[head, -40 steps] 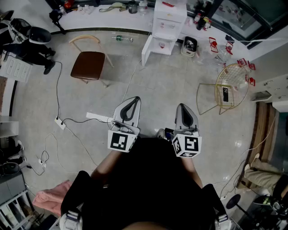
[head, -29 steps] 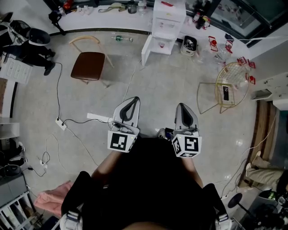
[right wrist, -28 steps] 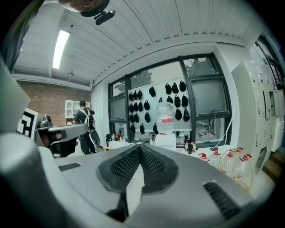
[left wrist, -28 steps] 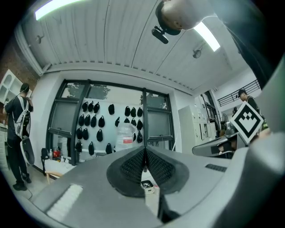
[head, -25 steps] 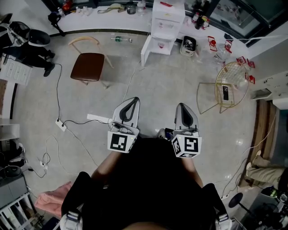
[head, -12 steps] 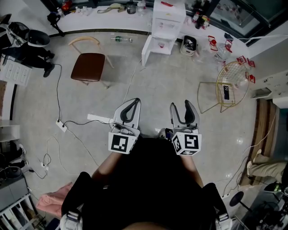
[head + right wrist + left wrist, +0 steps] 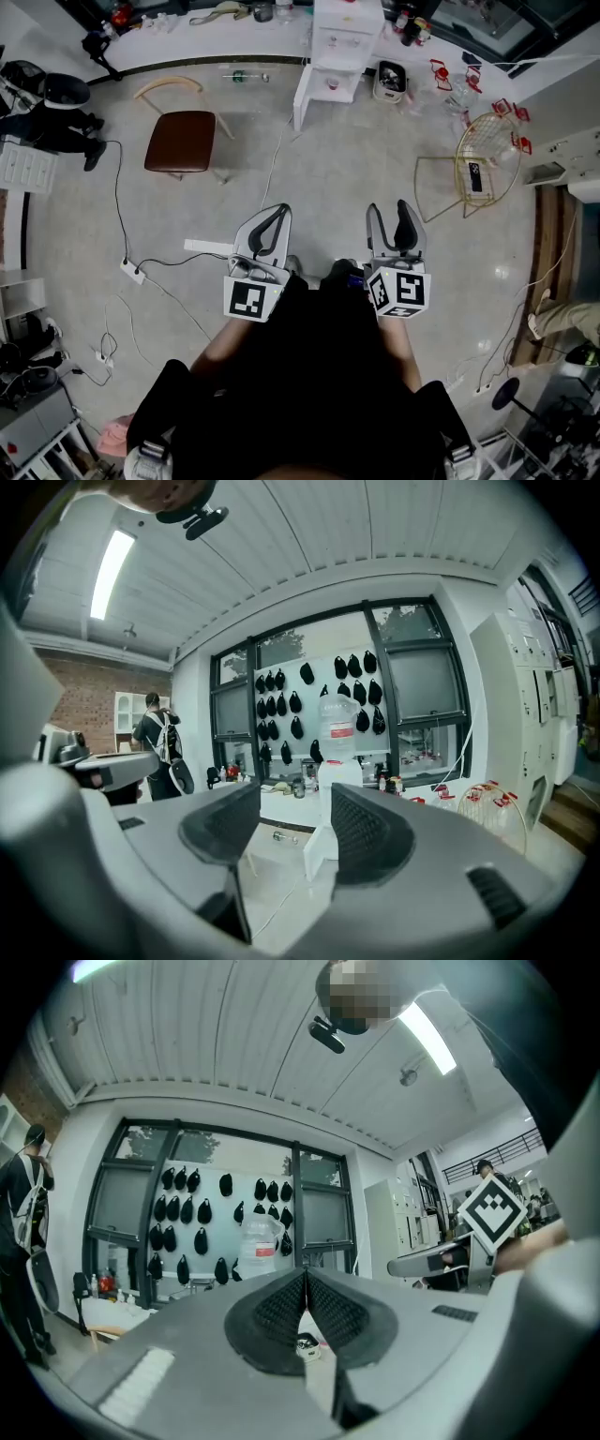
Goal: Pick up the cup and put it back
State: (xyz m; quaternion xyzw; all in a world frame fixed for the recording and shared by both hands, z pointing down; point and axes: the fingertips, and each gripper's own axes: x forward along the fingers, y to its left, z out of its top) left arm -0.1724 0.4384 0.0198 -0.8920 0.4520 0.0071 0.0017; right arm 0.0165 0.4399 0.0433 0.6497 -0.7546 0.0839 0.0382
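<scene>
No cup shows plainly. A small pinkish thing (image 7: 334, 83) sits in the recess of the white water dispenser (image 7: 342, 42) at the far wall; I cannot tell if it is the cup. Both grippers hang over the bare floor, close to the person's body and well short of the dispenser. My left gripper (image 7: 275, 210) has its jaws pressed together with nothing between them, and the pads meet in the left gripper view (image 7: 306, 1288). My right gripper (image 7: 389, 210) stands open and empty, its gap framing the dispenser (image 7: 336, 789) across the room.
A brown-seated chair (image 7: 183, 139) stands at the left, a gold wire basket stand (image 7: 483, 159) at the right. Cables and a power strip (image 7: 131, 272) trail across the floor on the left. A bottle (image 7: 246, 77) lies by the counter. A person with a backpack (image 7: 157, 742) stands far left.
The right gripper's jaws have gone from shut to open. The left jaws stay shut. The head view has shifted a little, so the room sits slightly higher in frame.
</scene>
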